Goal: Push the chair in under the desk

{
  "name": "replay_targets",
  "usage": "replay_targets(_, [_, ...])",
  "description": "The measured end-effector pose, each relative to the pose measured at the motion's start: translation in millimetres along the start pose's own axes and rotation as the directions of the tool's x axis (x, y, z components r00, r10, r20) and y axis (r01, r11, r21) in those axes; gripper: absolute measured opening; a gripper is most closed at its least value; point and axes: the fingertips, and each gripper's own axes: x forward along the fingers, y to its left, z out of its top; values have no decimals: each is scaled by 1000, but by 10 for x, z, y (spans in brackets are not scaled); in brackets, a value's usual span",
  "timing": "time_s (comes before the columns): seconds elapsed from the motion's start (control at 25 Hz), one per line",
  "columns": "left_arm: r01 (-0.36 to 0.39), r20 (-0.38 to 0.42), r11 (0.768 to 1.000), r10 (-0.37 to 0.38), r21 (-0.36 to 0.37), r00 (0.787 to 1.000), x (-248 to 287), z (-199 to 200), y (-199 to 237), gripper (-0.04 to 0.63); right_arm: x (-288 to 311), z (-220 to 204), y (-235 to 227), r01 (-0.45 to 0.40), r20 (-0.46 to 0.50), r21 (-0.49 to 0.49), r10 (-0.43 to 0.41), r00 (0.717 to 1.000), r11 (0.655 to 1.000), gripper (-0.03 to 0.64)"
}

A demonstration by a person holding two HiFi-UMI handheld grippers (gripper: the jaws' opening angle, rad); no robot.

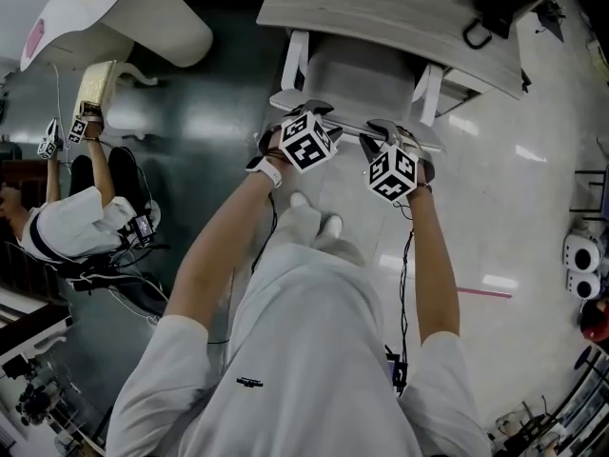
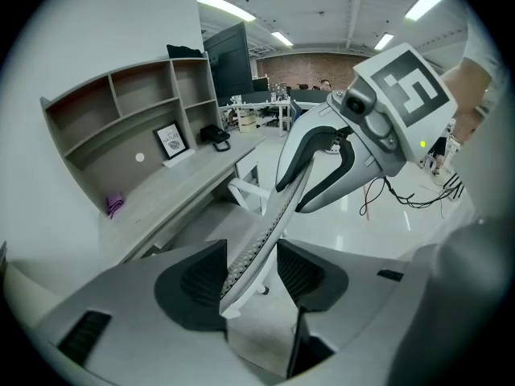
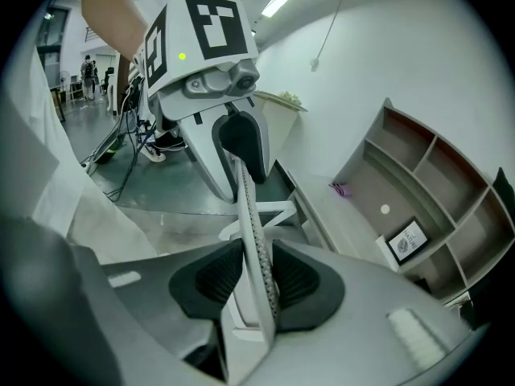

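Note:
A white-framed office chair [image 1: 362, 74] stands with its seat partly under the grey wooden desk [image 1: 381, 17]. Both grippers sit side by side on the thin top edge of its mesh backrest [image 1: 348, 125]. My left gripper [image 1: 304, 112] straddles that edge [image 2: 273, 215]: the mesh leans on one pad and a gap shows at the other, so the left gripper [image 2: 249, 276] is open. My right gripper [image 1: 385, 131] has both pads against the edge [image 3: 245, 199]; the right gripper [image 3: 257, 284] is shut on it. My legs stand just behind the chair.
An open shelf unit [image 2: 129, 111] with a small framed picture [image 2: 170, 141] stands on the desk. At the left a second person [image 1: 71, 222] sits beside a round white table [image 1: 124, 8]. Equipment [image 1: 582, 255] lines the right edge, and a red strip [image 1: 485, 293] lies on the shiny floor.

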Motion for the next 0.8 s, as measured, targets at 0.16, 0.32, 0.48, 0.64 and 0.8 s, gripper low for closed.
replay_targets(0.16, [7,-4,1000,-7,3,1000,25,73,117,192,34,28,-130,9,6,-8,-9,1000,1000,126])
replay_targets(0.32, [11,1,1000,-11,4,1000,76,146,255,192,98,39,-275,21,11,-25,-21,1000,999,126])
replay_targets(0.48, [10,7,1000,-10,4,1000,144,223,407,192,176,44,-443,14,5,-22,-14,1000,1000,126])
replay_targets(0.64, [12,8,1000,-12,-1,1000,216,310,597,192,275,65,-645,23,7,-32,-23,1000,999,126])
replay_targets(0.8, [7,11,1000,-7,0,1000,302,412,802,192,377,84,-867,35,11,-40,-34,999,999,126])
